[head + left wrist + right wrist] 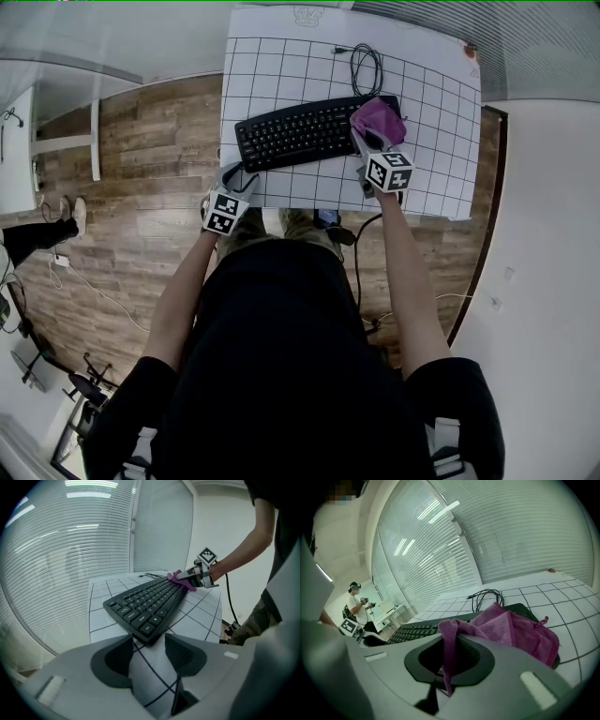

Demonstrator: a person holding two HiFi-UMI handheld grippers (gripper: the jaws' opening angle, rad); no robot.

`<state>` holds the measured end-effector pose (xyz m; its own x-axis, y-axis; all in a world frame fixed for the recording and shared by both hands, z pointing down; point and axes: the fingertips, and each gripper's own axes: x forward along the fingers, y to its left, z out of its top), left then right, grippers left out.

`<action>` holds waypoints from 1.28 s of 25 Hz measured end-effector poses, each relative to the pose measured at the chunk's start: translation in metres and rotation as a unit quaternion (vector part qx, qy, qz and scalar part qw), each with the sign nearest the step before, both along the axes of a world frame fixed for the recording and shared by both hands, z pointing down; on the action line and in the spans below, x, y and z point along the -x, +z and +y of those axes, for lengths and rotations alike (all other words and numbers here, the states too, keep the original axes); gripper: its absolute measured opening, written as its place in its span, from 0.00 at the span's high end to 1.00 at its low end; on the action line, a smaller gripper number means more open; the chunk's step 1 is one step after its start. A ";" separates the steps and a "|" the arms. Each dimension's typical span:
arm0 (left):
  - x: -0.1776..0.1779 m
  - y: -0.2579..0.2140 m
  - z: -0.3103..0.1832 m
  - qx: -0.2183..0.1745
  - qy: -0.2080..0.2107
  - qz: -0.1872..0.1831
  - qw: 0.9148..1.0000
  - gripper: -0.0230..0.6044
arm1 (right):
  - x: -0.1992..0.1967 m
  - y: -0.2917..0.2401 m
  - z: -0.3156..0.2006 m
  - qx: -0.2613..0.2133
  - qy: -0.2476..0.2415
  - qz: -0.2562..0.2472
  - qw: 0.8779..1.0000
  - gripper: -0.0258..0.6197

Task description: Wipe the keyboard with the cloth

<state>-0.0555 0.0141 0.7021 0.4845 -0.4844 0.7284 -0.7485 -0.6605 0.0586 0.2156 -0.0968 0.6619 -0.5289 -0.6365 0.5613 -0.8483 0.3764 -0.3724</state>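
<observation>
Currently cloth [379, 119] clamped in R hand-held gripper [449, 659], atop keyboard's [298, 133] R end.

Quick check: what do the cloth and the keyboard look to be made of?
The cloth: likely microfibre or terry; magenta, fuzzy nap, soft folds, a sewn loop at one edge. The keyboard: apparently moulded plastic, black, matte; keys show only a dull sheen.

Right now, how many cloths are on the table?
1. The purple cloth lies over the right end of the keyboard, one edge pinched in the right gripper. No other shows.
</observation>
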 end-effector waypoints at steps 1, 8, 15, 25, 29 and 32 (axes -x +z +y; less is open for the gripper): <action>0.000 0.000 0.000 0.000 0.000 0.000 1.000 0.65 | 0.002 0.000 0.000 0.000 -0.001 -0.001 1.000 0.90; 0.000 0.000 0.000 -0.001 0.000 0.000 1.000 0.65 | 0.013 0.000 0.004 0.003 -0.012 -0.004 1.000 0.90; 0.000 0.000 0.000 0.000 0.001 0.001 1.000 0.65 | 0.026 0.000 0.008 0.005 -0.024 -0.007 1.000 0.90; 0.000 -0.001 0.000 0.000 0.001 0.001 1.000 0.65 | 0.038 -0.001 0.011 0.006 -0.031 -0.014 0.999 0.90; 0.000 -0.001 0.000 0.000 0.001 0.000 1.000 0.65 | 0.045 -0.001 0.014 0.008 -0.038 -0.017 0.999 0.90; 0.000 -0.001 0.000 0.000 0.002 0.000 1.000 0.65 | 0.053 -0.001 0.016 0.009 -0.044 -0.019 0.999 0.90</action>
